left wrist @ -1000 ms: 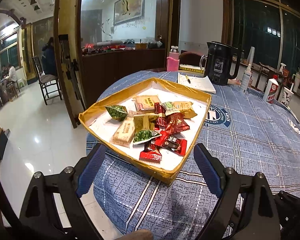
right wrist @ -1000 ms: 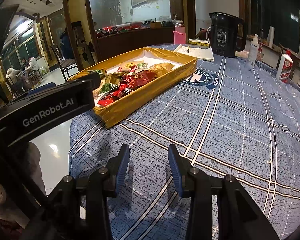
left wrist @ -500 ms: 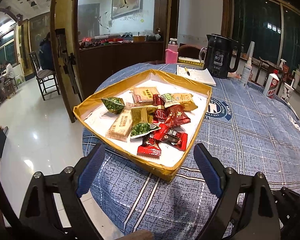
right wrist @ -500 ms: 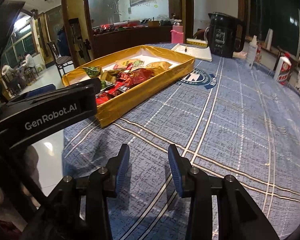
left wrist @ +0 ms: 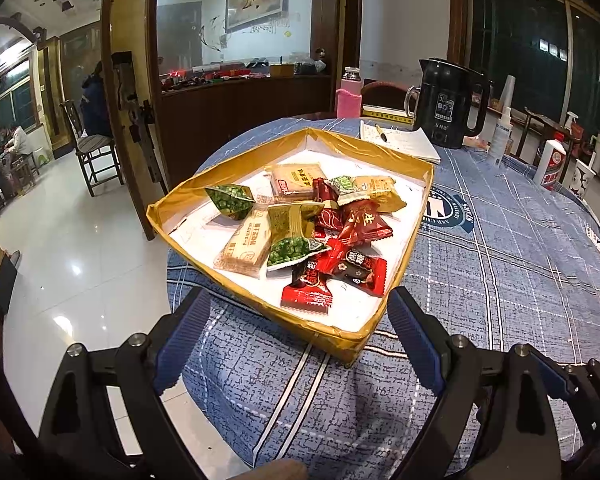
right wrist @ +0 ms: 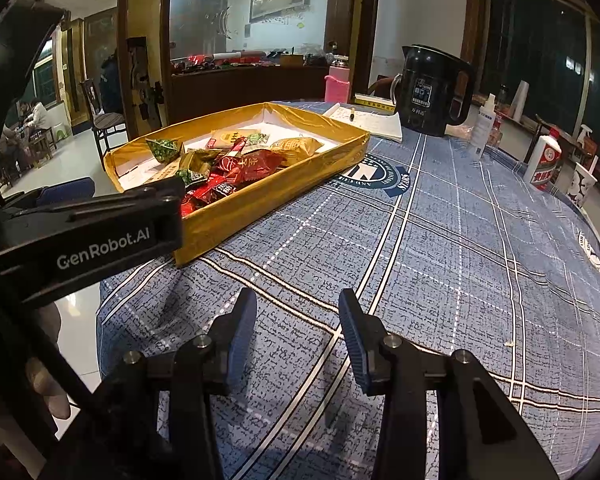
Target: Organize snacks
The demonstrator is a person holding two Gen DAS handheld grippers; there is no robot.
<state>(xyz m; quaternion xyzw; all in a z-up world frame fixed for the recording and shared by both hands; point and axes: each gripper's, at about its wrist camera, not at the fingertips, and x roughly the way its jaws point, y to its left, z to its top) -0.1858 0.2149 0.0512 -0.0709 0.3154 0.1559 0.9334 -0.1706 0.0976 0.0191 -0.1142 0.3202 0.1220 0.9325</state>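
A shallow gold tray point(left wrist: 236, 164) with a white floor sits near the left edge of the round table. Loose snacks lie piled in it: green pea packets point(left wrist: 230, 200), beige cracker packs point(left wrist: 246, 246) and red candy packets point(left wrist: 308, 290). My left gripper point(left wrist: 296, 296) stands open wide just short of the tray's near corner, holding nothing. In the right wrist view the tray point(right wrist: 260, 204) lies ahead to the left. My right gripper point(right wrist: 297, 298) hovers over bare blue tablecloth, its jaws opening with nothing between them. The left gripper's black housing point(right wrist: 100, 232) hides the tray's near corner.
A black kettle point(left wrist: 446, 104), a notebook with a pen point(left wrist: 404, 142) and a pink bottle point(left wrist: 348, 98) stand behind the tray. A white bottle point(left wrist: 552, 162) and a spray bottle point(left wrist: 500, 136) are at the far right. The table drops to a tiled floor point(left wrist: 80, 264) on the left.
The right wrist view has tipped a little, so tray and kettle sit lower in its picture. In the left view the tray looks slightly nearer. Nothing was taken or let go.
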